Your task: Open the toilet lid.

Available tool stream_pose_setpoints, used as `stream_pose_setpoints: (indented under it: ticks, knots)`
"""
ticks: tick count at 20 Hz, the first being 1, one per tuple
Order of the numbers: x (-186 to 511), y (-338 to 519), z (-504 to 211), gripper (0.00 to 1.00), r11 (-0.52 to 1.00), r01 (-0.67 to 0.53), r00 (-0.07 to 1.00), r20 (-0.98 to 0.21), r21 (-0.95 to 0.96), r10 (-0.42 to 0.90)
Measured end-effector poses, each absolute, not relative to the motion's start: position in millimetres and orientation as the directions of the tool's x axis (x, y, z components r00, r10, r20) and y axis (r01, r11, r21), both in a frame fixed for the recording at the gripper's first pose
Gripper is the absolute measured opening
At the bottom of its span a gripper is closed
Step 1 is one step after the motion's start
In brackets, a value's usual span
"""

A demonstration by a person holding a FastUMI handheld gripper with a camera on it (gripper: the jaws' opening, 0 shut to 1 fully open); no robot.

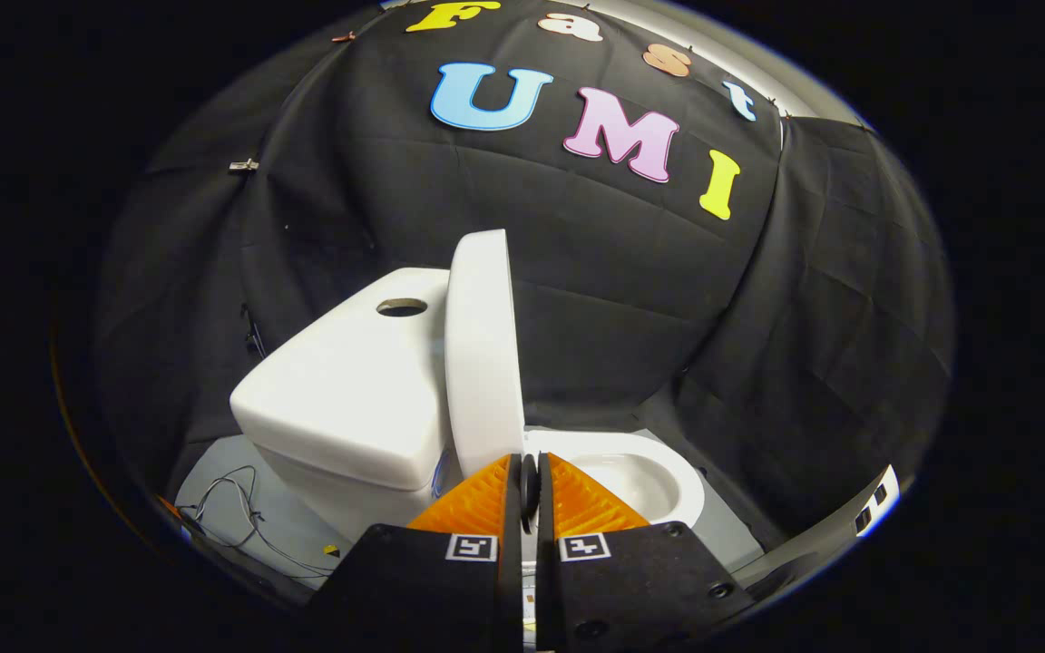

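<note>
The white toilet lid stands raised on edge, almost upright, leaning back toward the white tank. To its right the seat and bowl rim lie uncovered. My gripper is low and close, its orange fingers pressed together with only a thin dark slit between them. The fingertips sit right at the bottom front edge of the lid, near the hinge end of the bowl. I see no part of the lid between the fingers.
The tank top has a round hole. Thin cables lie on the grey floor left of the toilet. Black cloth walls close in behind and to the right. A white device sits low at the right.
</note>
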State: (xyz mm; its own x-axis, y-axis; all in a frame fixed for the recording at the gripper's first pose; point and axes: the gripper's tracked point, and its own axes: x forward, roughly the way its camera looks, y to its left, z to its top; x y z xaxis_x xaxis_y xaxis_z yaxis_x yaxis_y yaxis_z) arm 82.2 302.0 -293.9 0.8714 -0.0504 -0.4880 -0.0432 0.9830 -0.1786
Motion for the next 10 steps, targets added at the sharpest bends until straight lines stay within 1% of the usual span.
stream_pose_setpoints:
  ticks: [2, 4, 5, 6, 7, 10]
  knots:
    - [82.1, 301.3, -289.4, 0.10, 0.983, -0.049, 0.871, -0.488, -0.178, -0.045]
    - [82.8, 303.9, -294.8, 0.14, 0.983, -0.076, 0.870, -0.492, -0.169, -0.017]
    - [83.2, 303.4, -296.8, 0.15, 0.983, -0.083, 0.869, -0.495, -0.166, -0.010]
    - [82.5, 301.6, -297.1, 0.23, 0.982, -0.084, 0.870, -0.494, -0.169, -0.011]
    - [81.4, 304.2, -295.7, 0.26, 0.982, -0.097, 0.871, -0.491, -0.160, 0.006]
    - [79.3, 301.4, -298.2, 0.77, 0.977, -0.119, 0.868, -0.496, -0.179, 0.015]
